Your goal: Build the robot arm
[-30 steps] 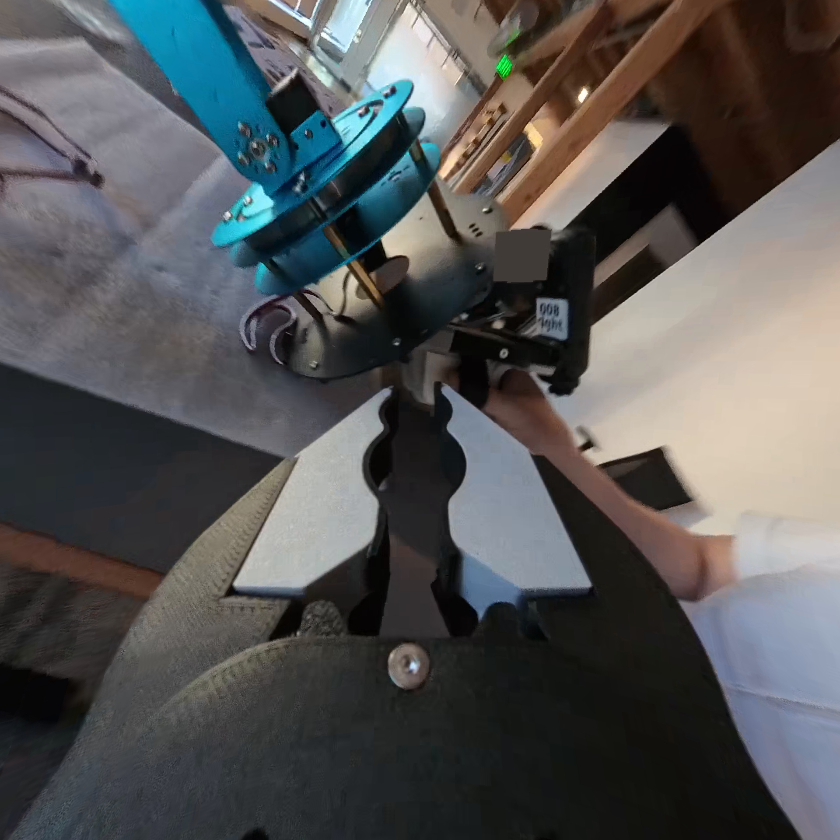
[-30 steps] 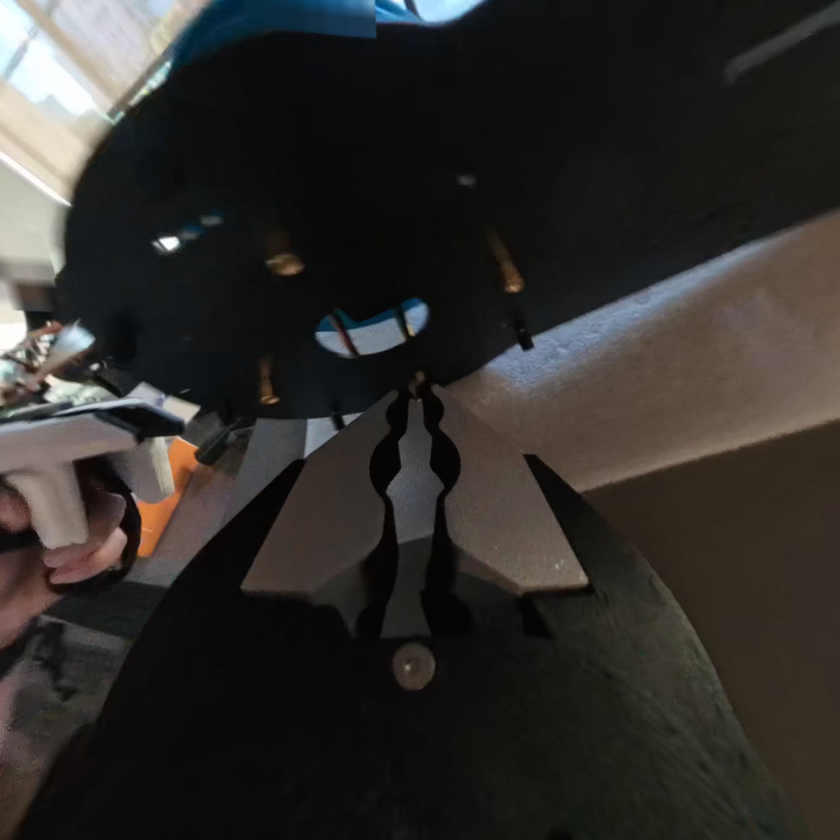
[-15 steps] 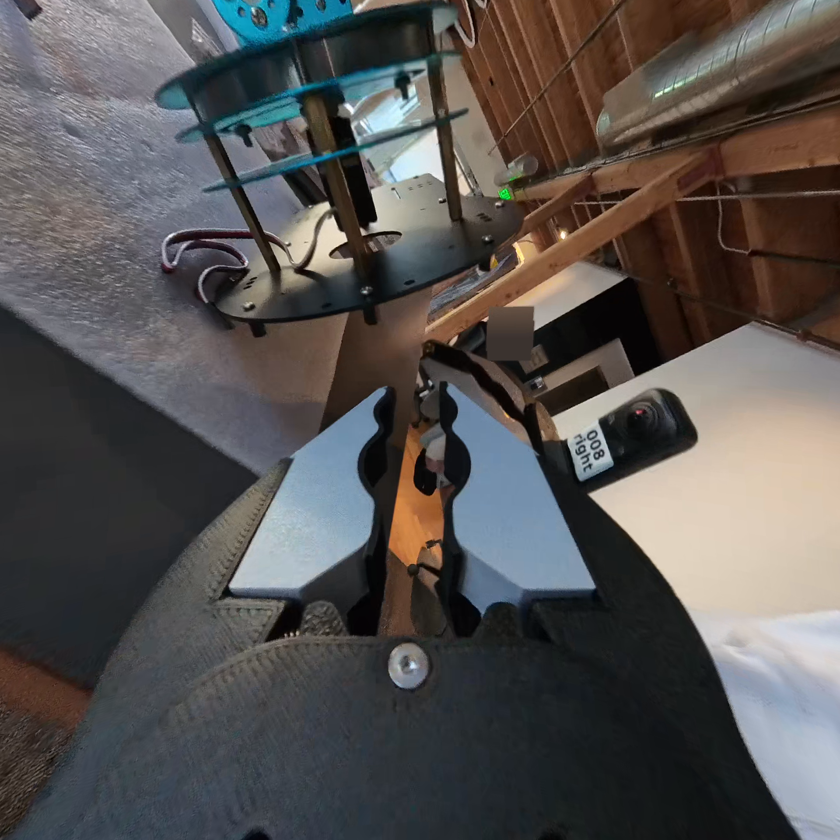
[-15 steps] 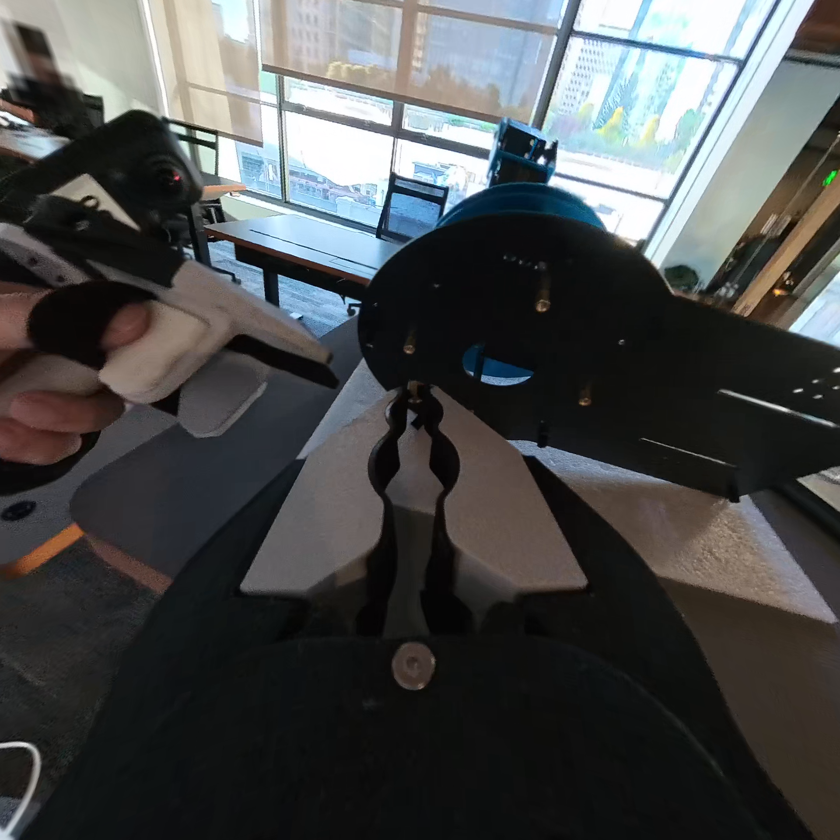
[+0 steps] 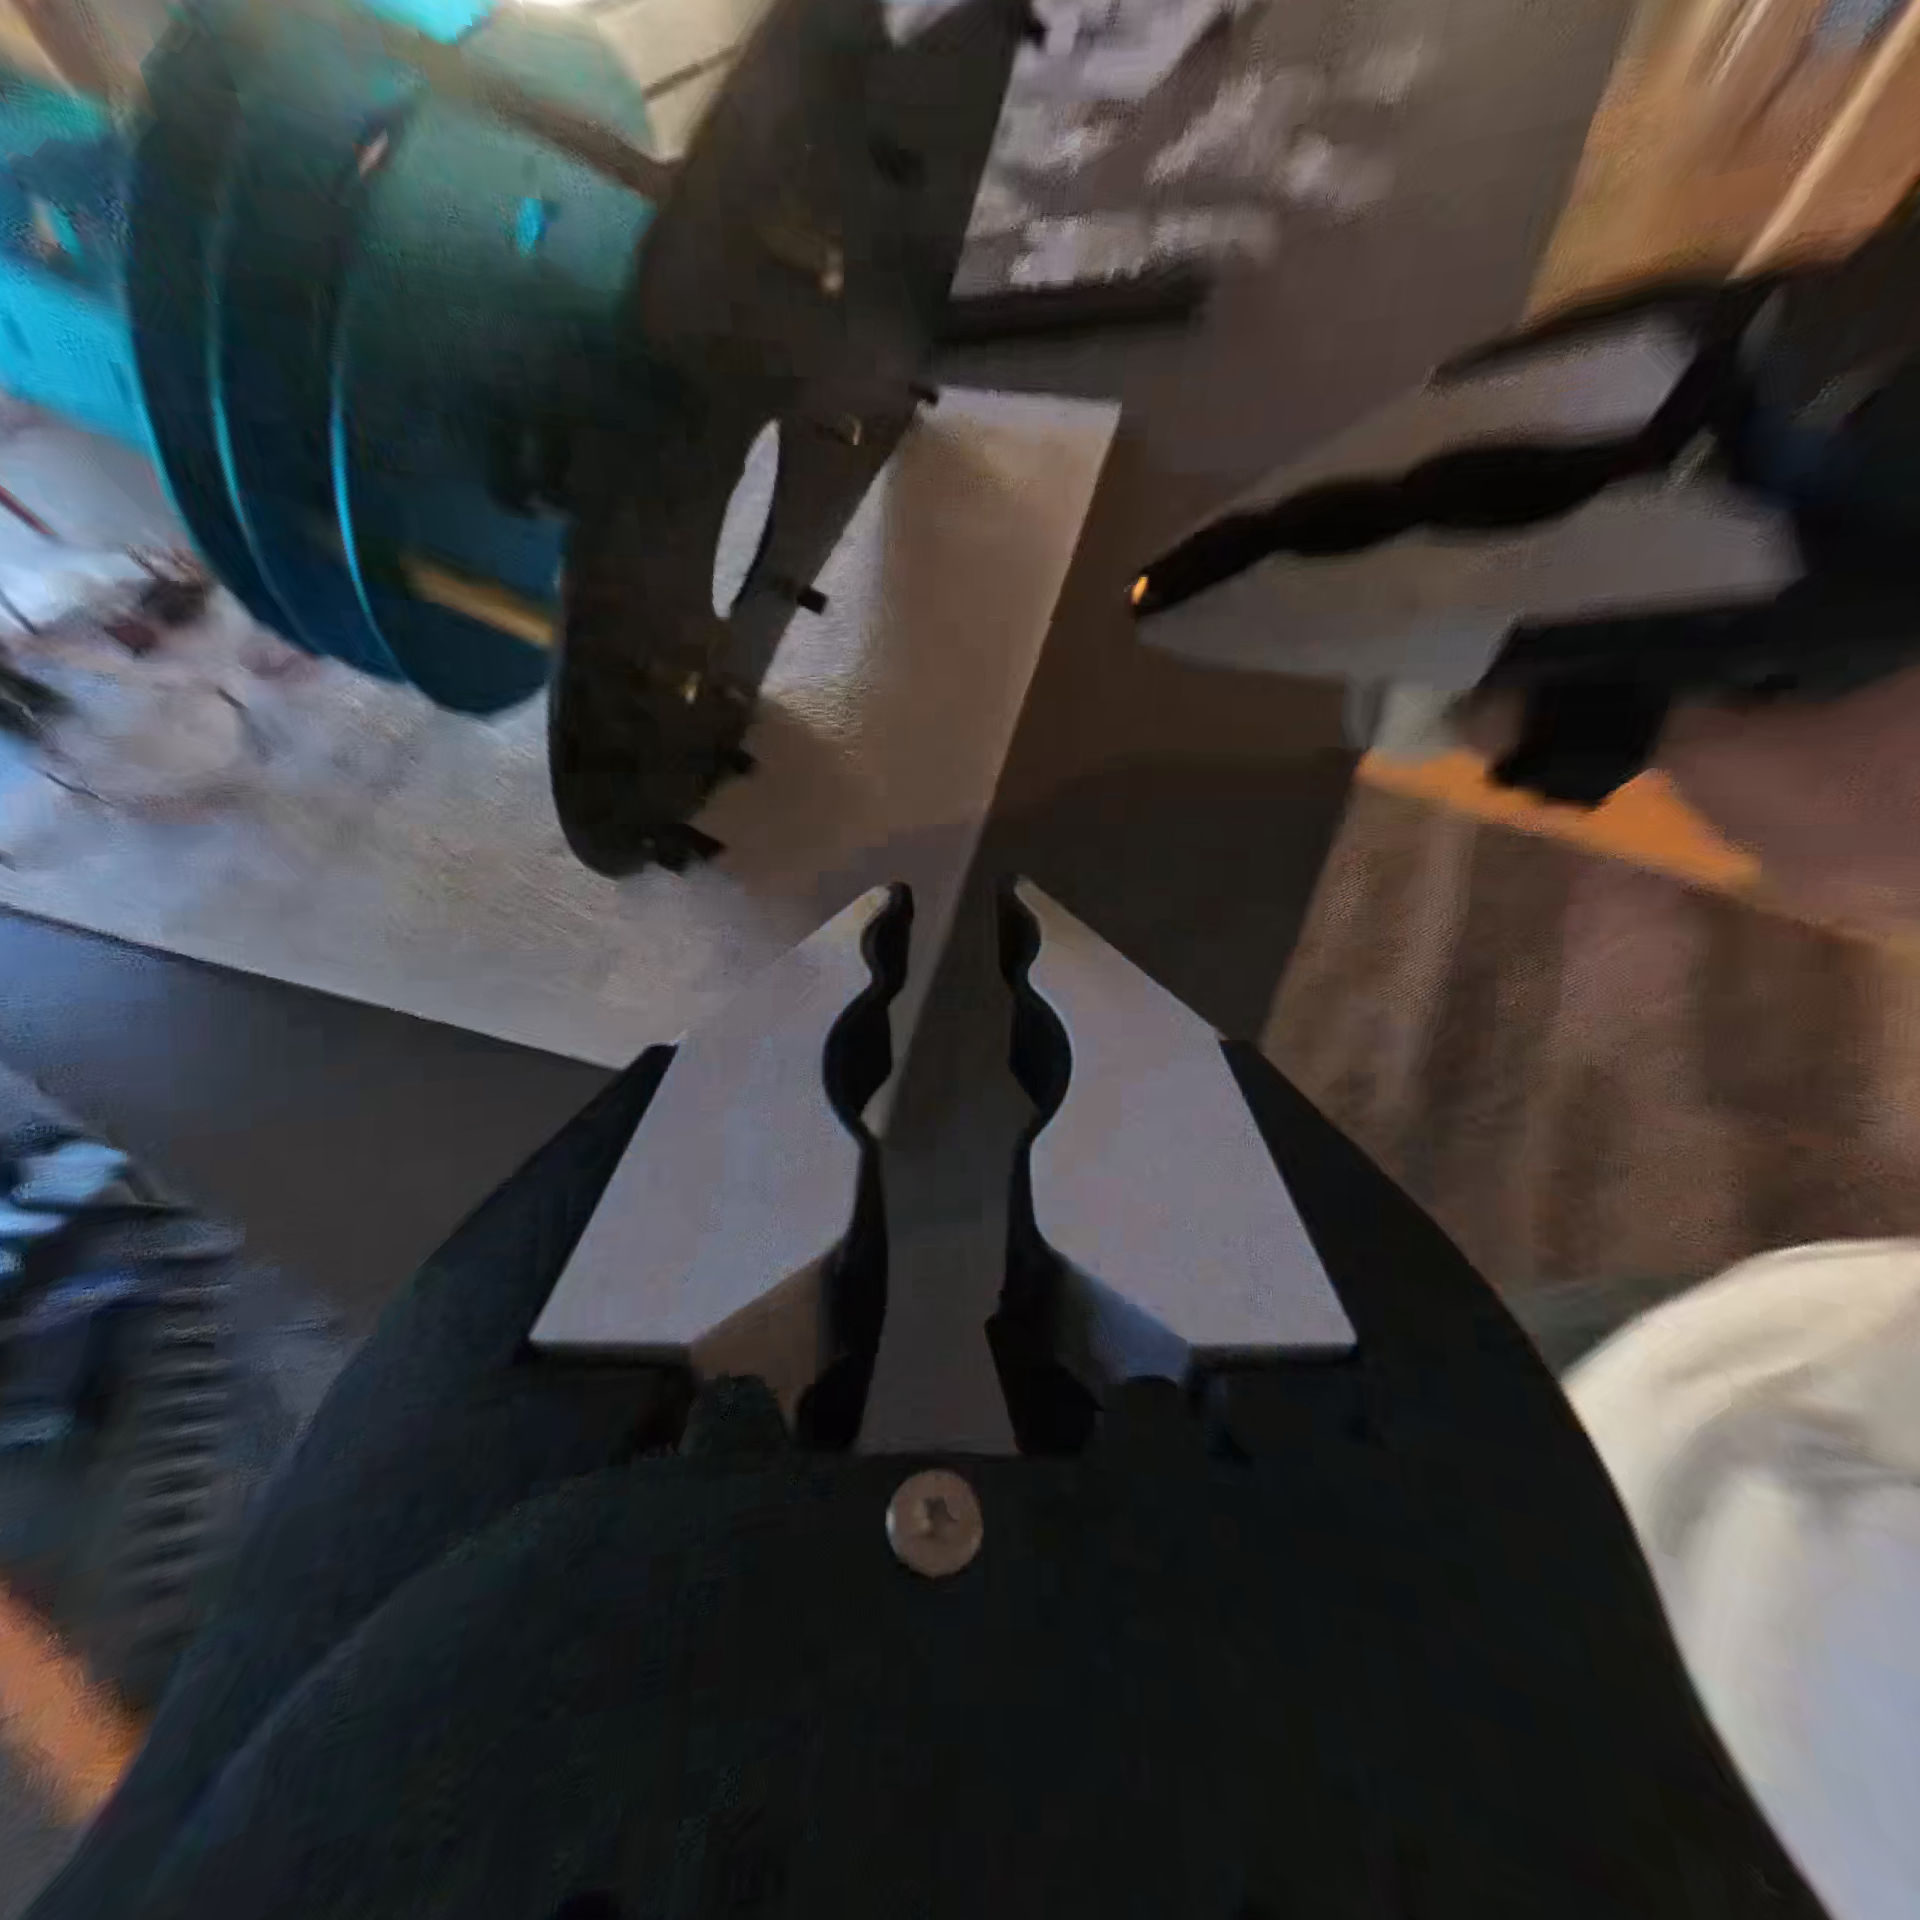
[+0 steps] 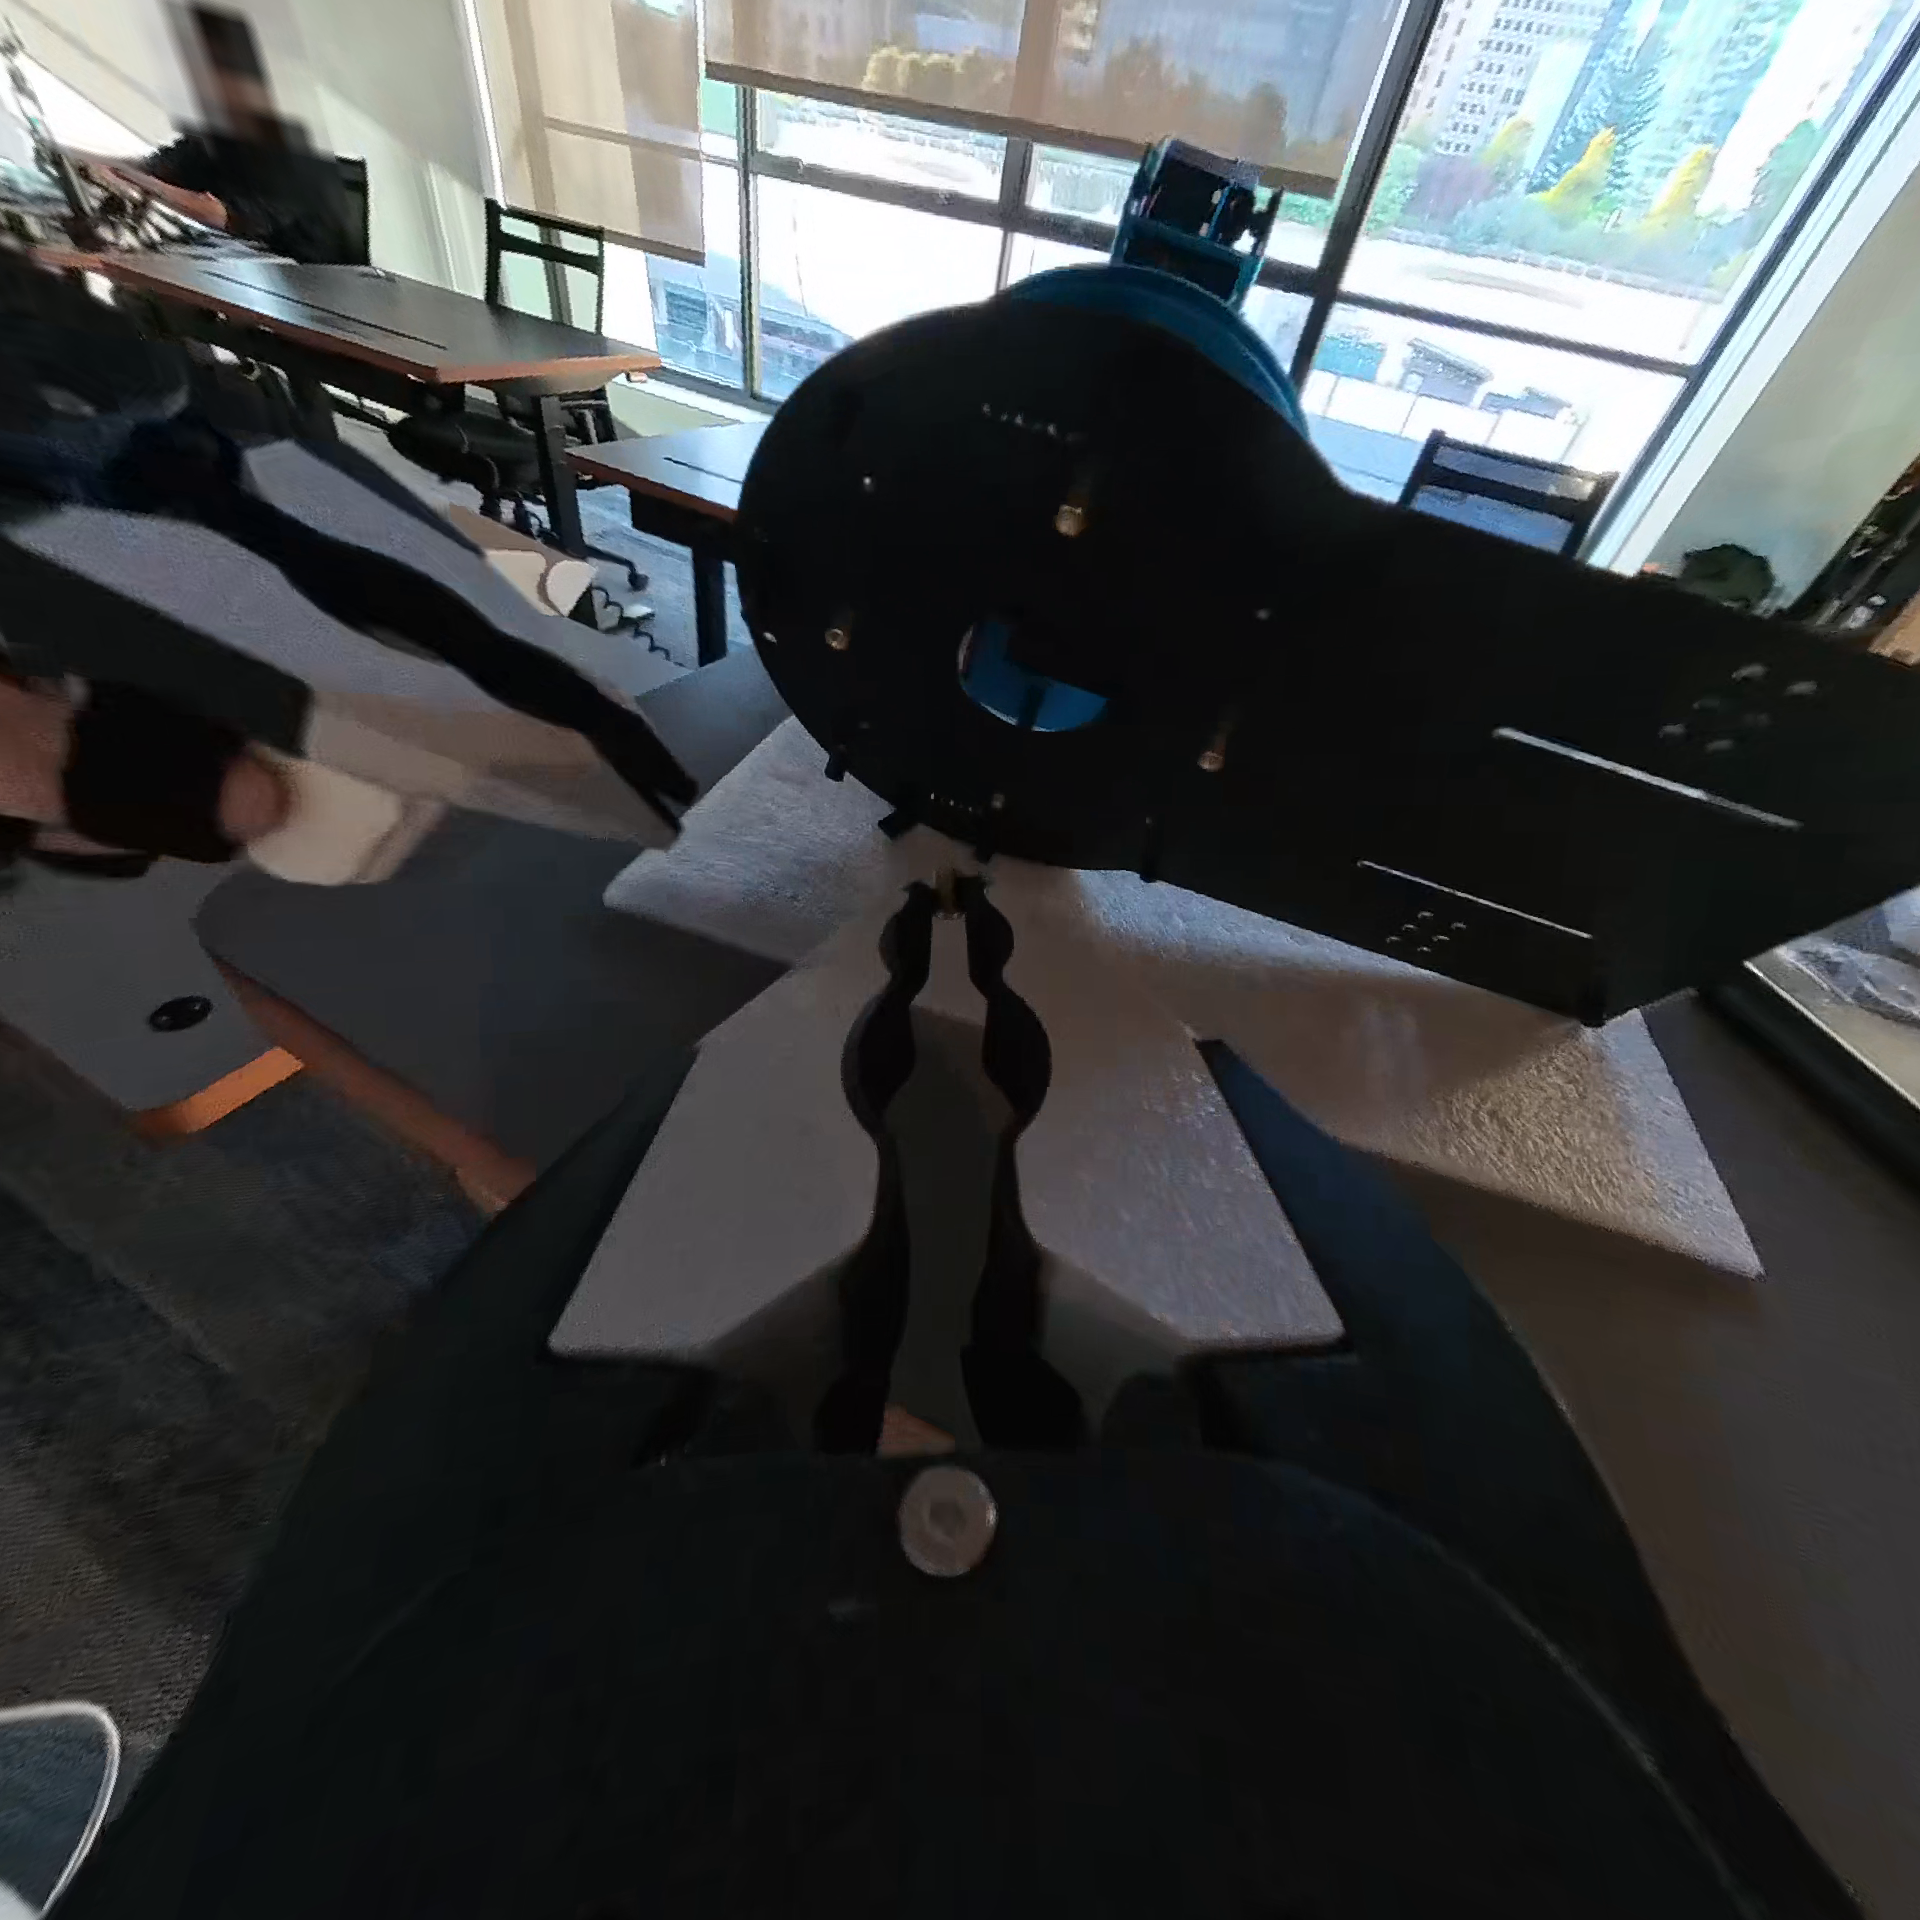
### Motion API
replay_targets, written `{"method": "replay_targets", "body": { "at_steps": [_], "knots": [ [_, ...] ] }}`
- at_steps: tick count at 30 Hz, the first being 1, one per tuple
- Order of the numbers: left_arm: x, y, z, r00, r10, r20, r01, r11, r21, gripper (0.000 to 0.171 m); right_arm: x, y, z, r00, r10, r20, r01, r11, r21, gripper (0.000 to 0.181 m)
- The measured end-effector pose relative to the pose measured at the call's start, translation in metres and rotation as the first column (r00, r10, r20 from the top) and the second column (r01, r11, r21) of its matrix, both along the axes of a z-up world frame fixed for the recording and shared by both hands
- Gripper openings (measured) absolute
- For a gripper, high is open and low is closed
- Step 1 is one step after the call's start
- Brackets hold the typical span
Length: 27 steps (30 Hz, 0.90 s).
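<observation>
A robot base lies on its side on a white foam pad [image 6: 1351,1091]: a black base plate [image 6: 1039,540] faces me, with blue discs [image 6: 1143,301] behind it. My right gripper [image 6: 948,902] is shut on a small brass standoff [image 6: 948,891], held just under the plate's lower edge. In the blurred left wrist view, my left gripper [image 5: 958,896] has its jaws slightly apart and empty, a short way from the black plate [image 5: 665,499] and blue discs [image 5: 312,416]. The right gripper [image 5: 1143,594] shows there at the upper right. The left gripper [image 6: 416,675] shows at the left of the right wrist view.
The foam pad [image 5: 416,883] lies on a dark grey table [image 6: 416,935]. Behind stand wooden desks [image 6: 364,312], black chairs [image 6: 540,270] and large windows [image 6: 1507,208]. A person [image 6: 260,177] sits at the far left desk. Carpet floor [image 6: 156,1351] lies below left. The tips of one gripper are about 7 cm away from the tips of the other.
The left gripper swung fast, blurring its view, and now points at the plate's edge from lower down. The right gripper keeps the brass standoff and has drawn back a little from the plate.
</observation>
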State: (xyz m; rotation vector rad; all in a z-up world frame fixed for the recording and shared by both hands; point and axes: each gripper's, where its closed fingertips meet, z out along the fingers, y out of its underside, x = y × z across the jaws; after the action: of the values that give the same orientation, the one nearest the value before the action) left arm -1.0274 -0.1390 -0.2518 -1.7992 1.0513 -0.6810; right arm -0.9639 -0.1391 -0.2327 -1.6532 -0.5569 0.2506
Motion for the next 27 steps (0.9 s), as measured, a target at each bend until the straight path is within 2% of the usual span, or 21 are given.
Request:
{"method": "replay_targets", "body": {
  "at_steps": [2, 3, 5, 8, 11, 16, 22, 27],
  "knots": [
    [0.003, 0.007, -0.005, 0.984, 0.015, -0.178, 0.013, 0.987, 0.158, 0.023, 0.006, -0.004, 0.003, 0.999, 0.016, -0.031, -0.016, 1.0, -0.002, 0.004],
    [0.002, 0.01, -0.008, 0.972, 0.019, -0.234, 0.022, 0.985, 0.172, 0.031, 0.009, -0.005, 0.003, 0.999, 0.026, -0.042, -0.026, 1.0, -0.006, 0.005],
    [-0.005, 0.013, -0.018, 0.951, -0.007, -0.308, 0.044, 0.992, 0.116, 0.041, 0.014, -0.007, 0.002, 0.998, 0.029, -0.047, -0.029, 1.0, -0.01, 0.005],
    [-0.02, 0.021, -0.034, 0.919, -0.061, -0.389, 0.09, 0.994, 0.058, 0.041, 0.018, -0.009, -0.001, 0.998, 0.031, -0.062, -0.032, 0.999, -0.014, 0.005],
    [-0.028, 0.024, -0.044, 0.877, -0.11, -0.468, 0.143, 0.989, 0.036, 0.043, 0.018, -0.009, 0.0, 0.996, 0.036, -0.079, -0.038, 0.999, -0.024, 0.005],
    [-0.027, 0.024, -0.045, 0.819, -0.151, -0.554, 0.221, 0.974, 0.06, 0.041, 0.019, -0.008, 0.001, 0.997, 0.028, -0.066, -0.029, 0.999, -0.022, 0.005],
    [-0.025, 0.03, -0.042, 0.741, -0.072, -0.668, 0.308, 0.92, 0.243, 0.033, 0.016, -0.008, -0.002, 0.998, 0.019, -0.06, -0.02, 1.0, -0.024, 0.005],
    [-0.026, 0.034, -0.038, 0.698, 0.008, -0.716, 0.401, 0.824, 0.4, 0.032, 0.008, -0.006, -0.012, 0.999, 0.029, -0.038, -0.031, 0.999, -0.045, 0.005]
  ]
}}
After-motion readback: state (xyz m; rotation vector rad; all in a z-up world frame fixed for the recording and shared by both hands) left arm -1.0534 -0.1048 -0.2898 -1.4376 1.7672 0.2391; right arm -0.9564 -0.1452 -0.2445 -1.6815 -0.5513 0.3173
